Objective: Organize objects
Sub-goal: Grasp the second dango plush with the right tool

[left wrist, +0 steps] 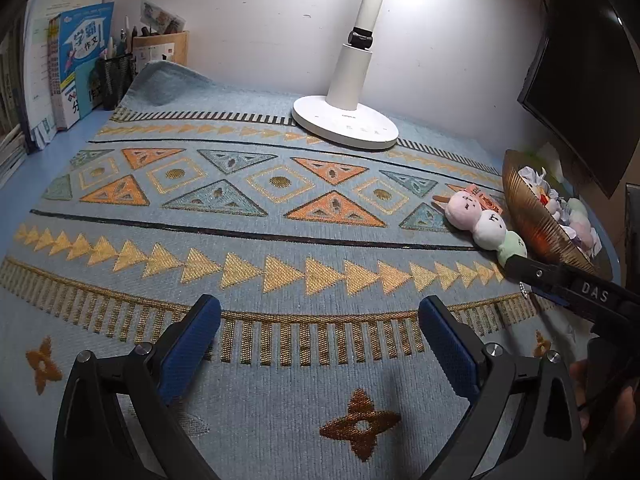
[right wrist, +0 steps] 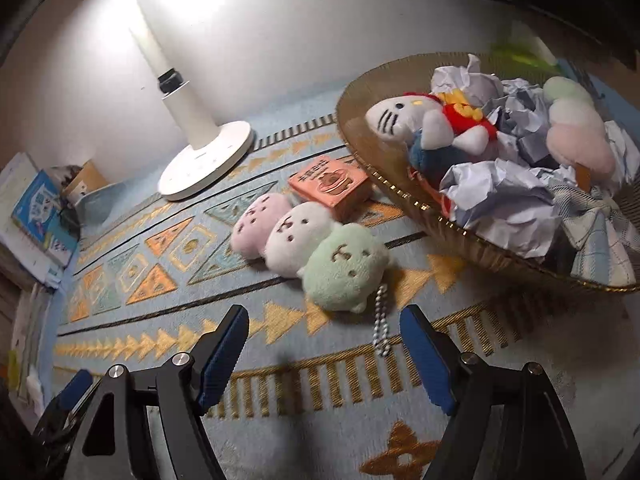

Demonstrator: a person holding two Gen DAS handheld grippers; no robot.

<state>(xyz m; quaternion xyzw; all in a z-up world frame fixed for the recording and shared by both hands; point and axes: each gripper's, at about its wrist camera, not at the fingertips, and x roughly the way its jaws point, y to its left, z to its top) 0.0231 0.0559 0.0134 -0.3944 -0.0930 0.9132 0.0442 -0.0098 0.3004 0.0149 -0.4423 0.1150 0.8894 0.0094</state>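
pink-white-green plush [right wrist: 308, 246], blue geometric-patterned mat [left wrist: 248, 208], amber bowl [right wrist: 360, 92]

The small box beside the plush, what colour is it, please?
Orange-pink box with a brown printed picture; clearest in the right wrist view.

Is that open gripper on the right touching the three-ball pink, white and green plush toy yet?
Apart. The right wrist view shows the right gripper open, with patterned cloth visible between its fingertips and the plush toy.

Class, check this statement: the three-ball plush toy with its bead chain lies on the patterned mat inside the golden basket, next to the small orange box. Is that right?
Not quite. The plush toy lies on the mat outside the basket, beside its rim. It is indeed next to the orange box. The right wrist view shows this.
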